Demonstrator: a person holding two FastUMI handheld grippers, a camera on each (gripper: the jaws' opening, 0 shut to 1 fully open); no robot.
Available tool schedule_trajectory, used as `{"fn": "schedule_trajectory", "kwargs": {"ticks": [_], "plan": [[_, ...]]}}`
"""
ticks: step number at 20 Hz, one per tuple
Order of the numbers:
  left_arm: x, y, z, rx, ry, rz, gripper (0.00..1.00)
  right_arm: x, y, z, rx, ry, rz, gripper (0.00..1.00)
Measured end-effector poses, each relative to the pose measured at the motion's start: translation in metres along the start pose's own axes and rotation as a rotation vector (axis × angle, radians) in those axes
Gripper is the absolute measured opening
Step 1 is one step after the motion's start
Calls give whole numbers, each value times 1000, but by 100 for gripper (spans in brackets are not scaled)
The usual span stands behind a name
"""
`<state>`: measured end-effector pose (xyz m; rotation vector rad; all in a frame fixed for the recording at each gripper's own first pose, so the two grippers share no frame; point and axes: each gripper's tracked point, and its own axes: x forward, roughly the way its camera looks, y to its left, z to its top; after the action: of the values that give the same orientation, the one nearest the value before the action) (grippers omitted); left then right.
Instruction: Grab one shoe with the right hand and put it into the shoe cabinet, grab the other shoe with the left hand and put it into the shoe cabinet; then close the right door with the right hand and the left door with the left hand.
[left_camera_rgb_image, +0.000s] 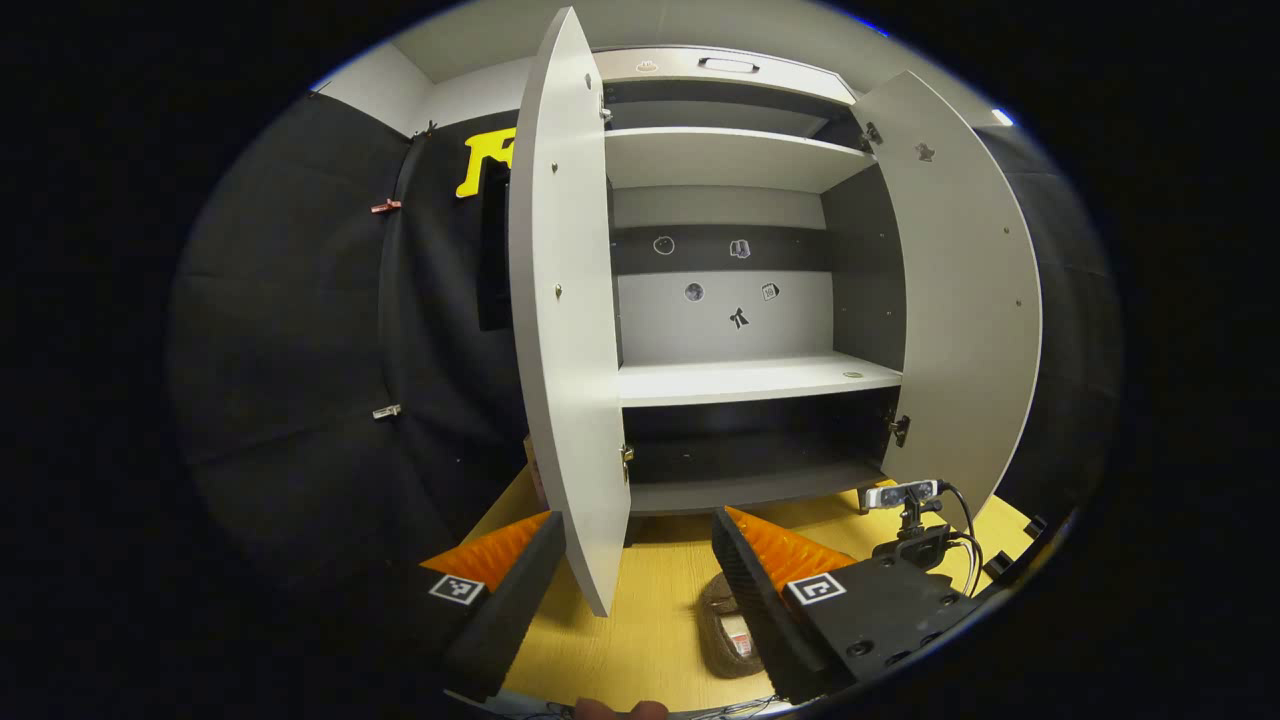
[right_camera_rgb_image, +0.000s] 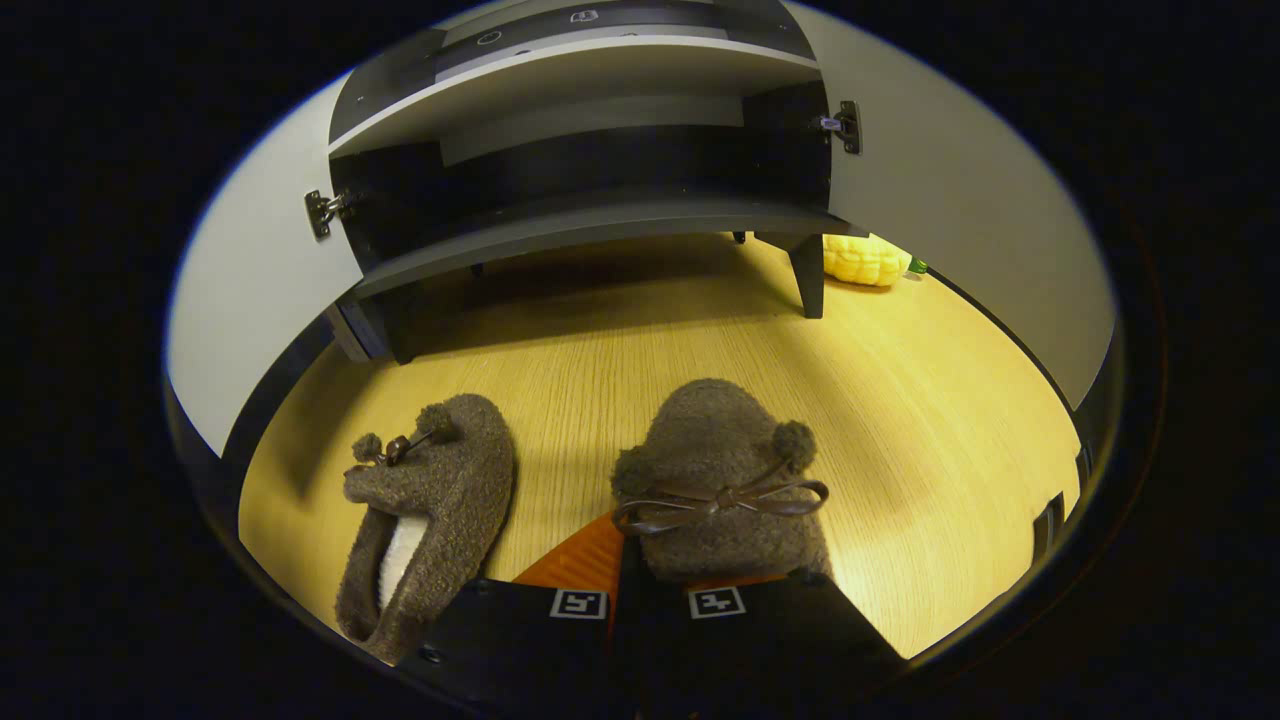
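Item 1: right gripper (right_camera_rgb_image: 655, 575). Its 2 fingers sit close together at the heel end of a brown fuzzy slipper with a thin bow and pompoms (right_camera_rgb_image: 720, 480). The slipper's back covers the right finger, so whether both fingers actually pinch it cannot be told.

Item 2: second brown fuzzy slipper with pale lining (right_camera_rgb_image: 425, 520). Lies on the yellow wood-grain floor (right_camera_rgb_image: 900, 400), just left of the first, toe toward the cabinet, untouched.

Item 3: left gripper (left_camera_rgb_image: 640, 590). Fingers spread wide, holding nothing, raised in front of the cabinet, with the edge of the left door between them in the left gripper view.

Item 4: grey 2-door shoe cabinet (left_camera_rgb_image: 740, 380). Left door (left_camera_rgb_image: 565, 300) and right door (left_camera_rgb_image: 960, 300) both swung open; the shelves in sight hold no shoes. The low bottom shelf (right_camera_rgb_image: 590, 225) stands directly ahead of the held slipper.

Item 5: yellow corn-shaped toy (right_camera_rgb_image: 865, 258) on the floor behind the cabinet's right leg. Small camera on a stand (left_camera_rgb_image: 905, 497) near the right door.

Risks, as judged: soft fleece held only at the heel may slip or droop on lifting, catching the toe on the shelf's front edge. A wide swing could knock the right door or the camera stand.
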<state>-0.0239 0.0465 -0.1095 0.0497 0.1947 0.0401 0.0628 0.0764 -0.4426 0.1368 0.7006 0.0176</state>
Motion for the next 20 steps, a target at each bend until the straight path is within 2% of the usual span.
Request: {"fn": "schedule_trajectory", "kwargs": {"ticks": [7,11,14,20], "plan": [[-1,-4,-3,-9,6,-5,94,-57,11,50,-35,-94,104,15],[1,-11,1,-14,-2,-22,94,-91,8,89,-49,-90,99,15],[3,-21,4,-28,-6,-48,94,-118,12,136,-20,-122,111,15],[9,-40,13,-40,-25,-82,94,-160,25,269,-26,-281,139,15]]}}
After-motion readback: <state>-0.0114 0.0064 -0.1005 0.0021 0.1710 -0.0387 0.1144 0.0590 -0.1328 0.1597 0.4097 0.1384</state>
